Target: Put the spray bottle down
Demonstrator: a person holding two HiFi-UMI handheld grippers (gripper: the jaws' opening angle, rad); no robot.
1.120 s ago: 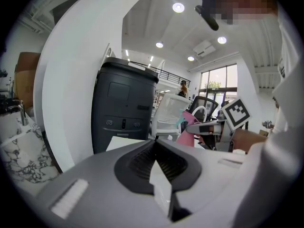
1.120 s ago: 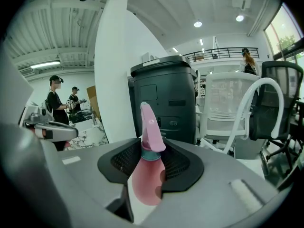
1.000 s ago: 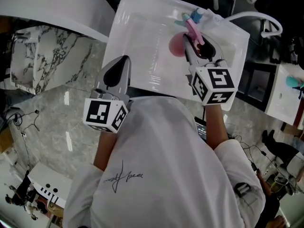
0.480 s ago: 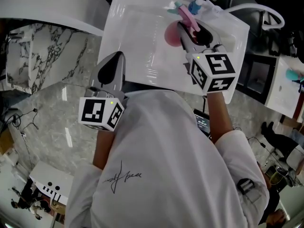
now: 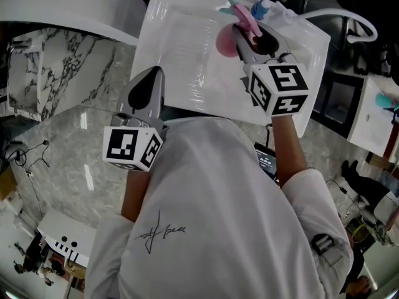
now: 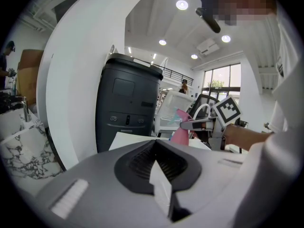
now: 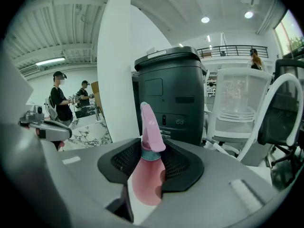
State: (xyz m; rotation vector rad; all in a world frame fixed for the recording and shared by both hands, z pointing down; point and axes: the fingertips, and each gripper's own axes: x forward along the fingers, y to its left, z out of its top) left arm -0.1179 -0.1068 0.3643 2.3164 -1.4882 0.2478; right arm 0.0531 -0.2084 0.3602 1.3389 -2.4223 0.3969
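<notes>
Seemingly light and rigid, the pink spray bottle [image 7: 145,186] stands clamped at its shoulder, just under the teal collar [image 7: 151,156], in the right tongs [image 7: 149,170] above the white surface [image 5: 181,55]. Its smooth plastic may slip, so the narrow neck looks the safest hold. Pressed together, the left tongs [image 6: 156,165] carry nothing.

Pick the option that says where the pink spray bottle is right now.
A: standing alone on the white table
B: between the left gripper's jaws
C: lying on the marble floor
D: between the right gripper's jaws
D: the right gripper view shows the spray bottle clamped between the jaws of the right gripper, while the left gripper has nothing between its jaws.
</notes>
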